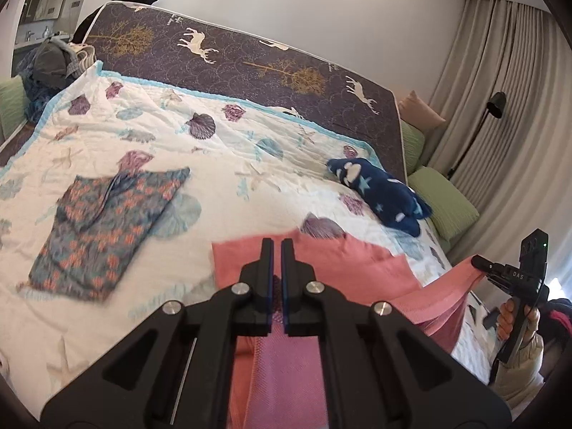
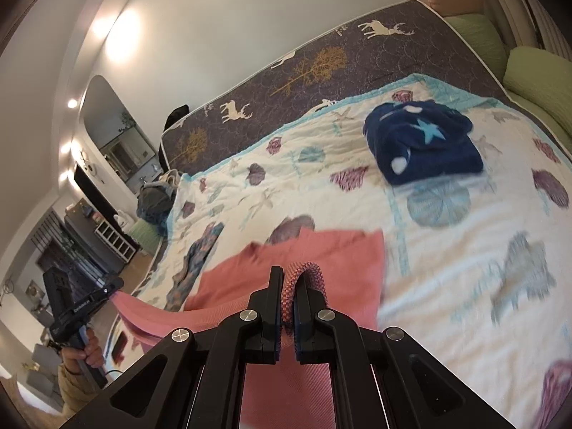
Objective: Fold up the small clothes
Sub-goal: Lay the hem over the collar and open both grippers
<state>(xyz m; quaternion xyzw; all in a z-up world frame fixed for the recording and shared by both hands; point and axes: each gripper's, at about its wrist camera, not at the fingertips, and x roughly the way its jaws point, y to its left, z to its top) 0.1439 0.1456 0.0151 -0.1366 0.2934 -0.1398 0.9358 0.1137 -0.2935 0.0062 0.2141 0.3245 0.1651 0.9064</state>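
Both grippers are clamped on the same pink garment (image 1: 343, 261), one at each end of its near edge. In the left wrist view the left gripper (image 1: 276, 250) has its jaws pressed together with pink cloth pinched low between them. In the right wrist view the right gripper (image 2: 289, 279) is closed on a rolled, knitted hem that bulges up above the fingertips.

The garment hangs between the two grippers like a sheet held by two corners. Its held edge runs from one hand to the other, across the near side of the bed (image 1: 250, 164), and its free part lies ahead of both grippers on the shell-print quilt (image 2: 464, 250). So the long axis of the held edge goes left to right, and the cloth extends away from the person — toward the mattress edge with the deer pattern.

I judge that the coming move turns on this: both hands are equally near, and the fold must go forward, over the part that already rests on the quilt.

A folded patterned cloth (image 1: 103, 221) lies well to the left, and a dark blue fleece piece (image 2: 422, 143) lies further away on the right — both apart from the pink garment.
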